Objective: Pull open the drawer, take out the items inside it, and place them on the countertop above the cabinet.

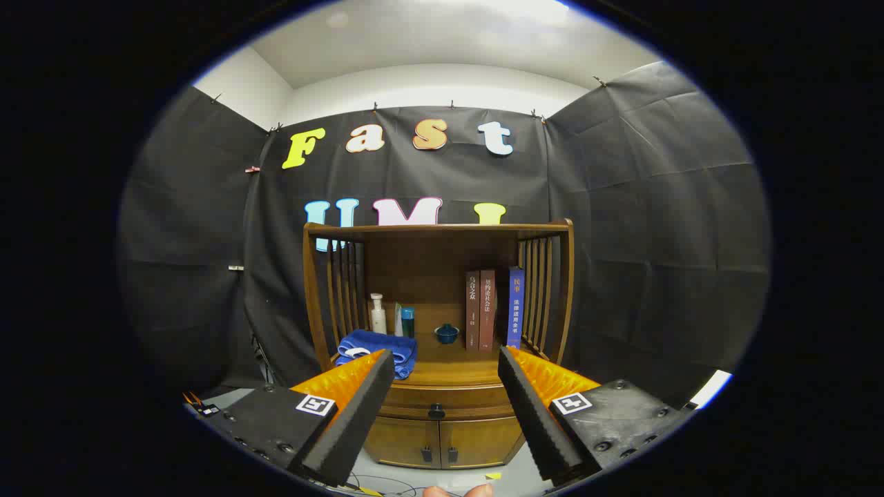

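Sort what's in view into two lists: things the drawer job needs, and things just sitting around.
For the job:
- drawer, shut, with its dark knob
- countertop above it
- gripper, fingers open, short of the cabinet

Just sitting there:
- blue towel
- white bottle
- teal tube
- small blue bowl
- three books
- lower cabinet doors
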Tool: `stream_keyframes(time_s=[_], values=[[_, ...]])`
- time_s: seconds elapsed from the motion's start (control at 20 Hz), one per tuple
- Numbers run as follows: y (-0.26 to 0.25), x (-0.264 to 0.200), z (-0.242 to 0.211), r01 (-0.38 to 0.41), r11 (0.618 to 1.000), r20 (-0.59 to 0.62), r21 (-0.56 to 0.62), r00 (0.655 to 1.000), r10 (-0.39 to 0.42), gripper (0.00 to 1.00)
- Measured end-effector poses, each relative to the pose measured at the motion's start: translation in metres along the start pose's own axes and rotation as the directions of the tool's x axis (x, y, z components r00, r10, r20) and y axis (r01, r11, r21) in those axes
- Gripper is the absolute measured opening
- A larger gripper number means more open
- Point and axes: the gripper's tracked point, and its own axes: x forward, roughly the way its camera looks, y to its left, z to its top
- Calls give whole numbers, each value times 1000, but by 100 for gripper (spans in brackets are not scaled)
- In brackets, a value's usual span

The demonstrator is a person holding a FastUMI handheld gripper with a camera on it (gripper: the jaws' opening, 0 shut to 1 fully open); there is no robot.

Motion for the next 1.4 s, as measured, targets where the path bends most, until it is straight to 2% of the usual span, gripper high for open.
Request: stream_keyframes(time_s=[0.55, 0.9, 1.1, 1.4], values=[[14, 5, 13, -24, 999, 23, -47, 999, 25, 98], [8, 16, 6, -17, 1000, 22, -15, 1000, 18, 98], [-2, 30, -36, 8, 1000, 43, -25, 999, -7, 98], [-5, 71, -139, 24, 998, 21, -52, 1000, -23, 98]])
